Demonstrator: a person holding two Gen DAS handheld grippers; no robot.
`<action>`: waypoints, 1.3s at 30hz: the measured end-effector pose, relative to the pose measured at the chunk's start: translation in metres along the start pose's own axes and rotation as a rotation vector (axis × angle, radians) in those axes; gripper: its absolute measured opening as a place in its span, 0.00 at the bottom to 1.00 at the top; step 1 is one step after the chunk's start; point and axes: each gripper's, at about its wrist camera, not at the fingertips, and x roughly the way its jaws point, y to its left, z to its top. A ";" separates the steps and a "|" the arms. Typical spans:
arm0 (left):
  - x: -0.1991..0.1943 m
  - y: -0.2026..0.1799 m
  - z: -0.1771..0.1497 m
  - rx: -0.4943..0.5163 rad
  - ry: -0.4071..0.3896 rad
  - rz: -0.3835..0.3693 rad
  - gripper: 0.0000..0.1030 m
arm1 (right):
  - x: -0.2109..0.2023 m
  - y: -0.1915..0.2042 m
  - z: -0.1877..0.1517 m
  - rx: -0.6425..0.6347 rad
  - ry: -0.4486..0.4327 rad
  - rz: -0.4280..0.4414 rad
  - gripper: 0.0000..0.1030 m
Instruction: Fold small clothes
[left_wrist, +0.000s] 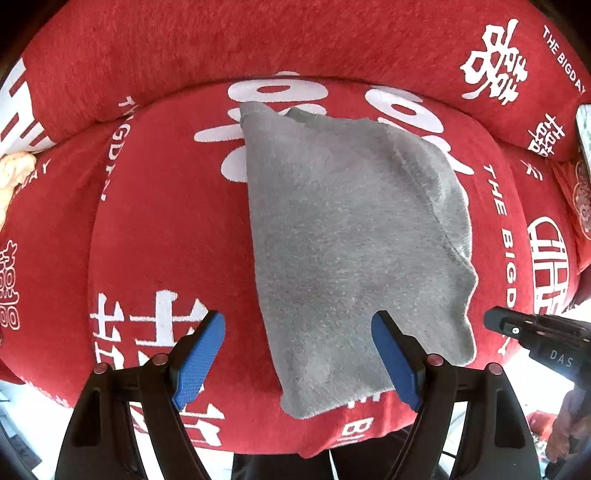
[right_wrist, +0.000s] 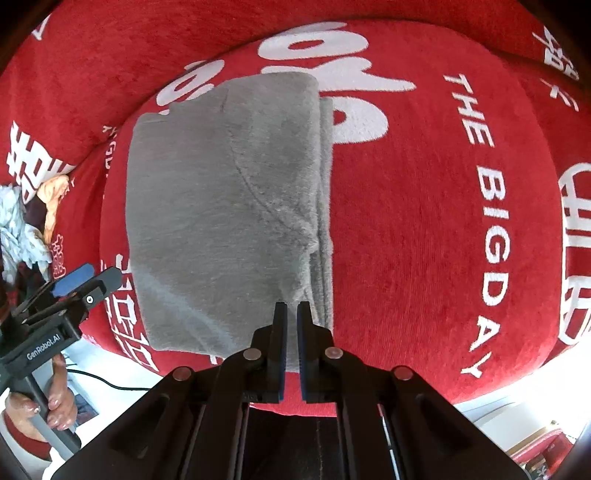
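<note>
- Evidently the small grey fleecy garment (left_wrist: 354, 236) lies flat and already doubled over on the red plush cushion with white printed characters and lettering (left_wrist: 166, 229), roughly mid-seat, one layered edge running down its side.
- Judging by the nap and the soft creases, it will be light, limp and a little grippy; it should drape rather than hold a line, so a fold needs both near corners lifted together.
- Best holds look like the near hem corners, where the layers bunch thick enough to pinch.
- Above the near hem, the left gripper (left_wrist: 299, 354) hangs with its blue pads spread wide, holding nothing.
- Over the near corner of the layered edge, the right gripper (right_wrist: 291, 347) shows only a narrow slit between its pads, with no cloth in it.
- Underneath, the plush cushion is soft and rounded, so pressing down will sink; a matching red backrest (left_wrist: 258, 40) rises behind.
- Off to one side sits a loose pile of other pale clothes (right_wrist: 22, 225), with pale floor and a dark cable (right_wrist: 110, 384) below the seat front.
</note>
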 end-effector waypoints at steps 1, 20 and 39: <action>-0.001 0.000 0.000 -0.008 0.007 -0.005 0.80 | -0.002 0.002 0.000 -0.001 -0.003 -0.003 0.26; -0.013 0.000 -0.005 -0.031 0.005 0.050 1.00 | -0.017 0.033 0.009 0.002 -0.115 -0.069 1.00; -0.019 0.004 -0.003 -0.042 -0.010 0.111 1.00 | -0.015 0.041 0.012 -0.031 -0.074 -0.136 1.00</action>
